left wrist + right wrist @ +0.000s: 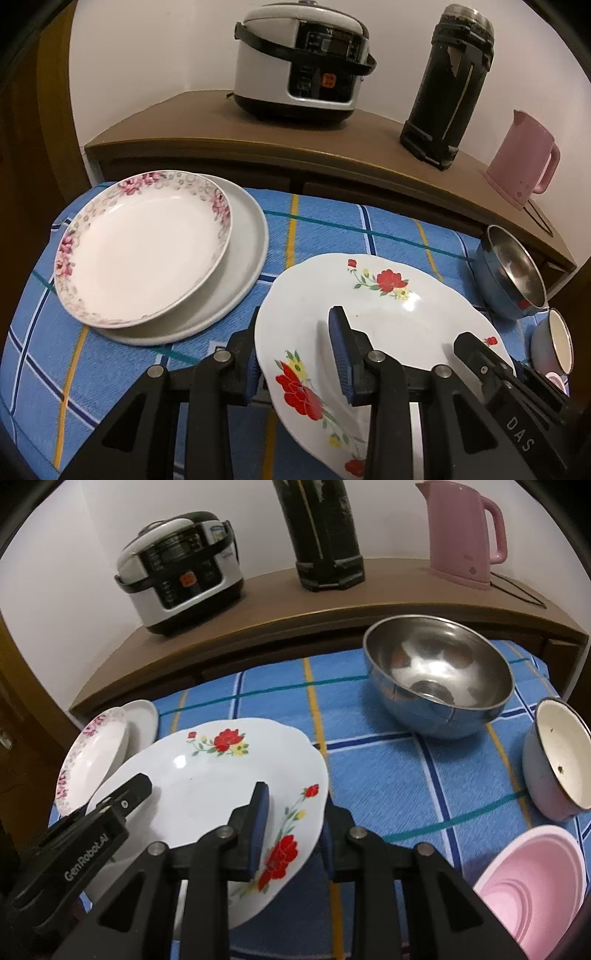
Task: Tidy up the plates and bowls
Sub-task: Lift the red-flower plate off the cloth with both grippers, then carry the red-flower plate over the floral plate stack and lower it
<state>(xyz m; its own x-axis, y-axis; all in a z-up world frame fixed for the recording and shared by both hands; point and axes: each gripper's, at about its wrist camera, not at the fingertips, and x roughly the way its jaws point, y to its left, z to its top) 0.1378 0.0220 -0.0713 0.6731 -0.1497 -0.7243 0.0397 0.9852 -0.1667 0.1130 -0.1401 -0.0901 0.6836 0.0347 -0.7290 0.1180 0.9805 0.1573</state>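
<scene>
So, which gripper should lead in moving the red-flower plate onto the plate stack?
Probably the left gripper. It grips the red-flower plate on the edge nearer the plate stack, which lies just beyond it. The right gripper holds the far edge, beside the steel bowl.

Pink bowl (pixel 532 893) cut by edge; thermos (pixel 321 531) top cropped

Beside your glossy, glazed red-flowered plate (pixel 207 775), a polished steel bowl (pixel 439 675) mirrors the light. Beneath it lies a woven blue checked cloth (pixel 388 775). Beyond it, a matt wooden shelf (pixel 280 616) carries a smooth pink plastic kettle (pixel 461 531).
</scene>
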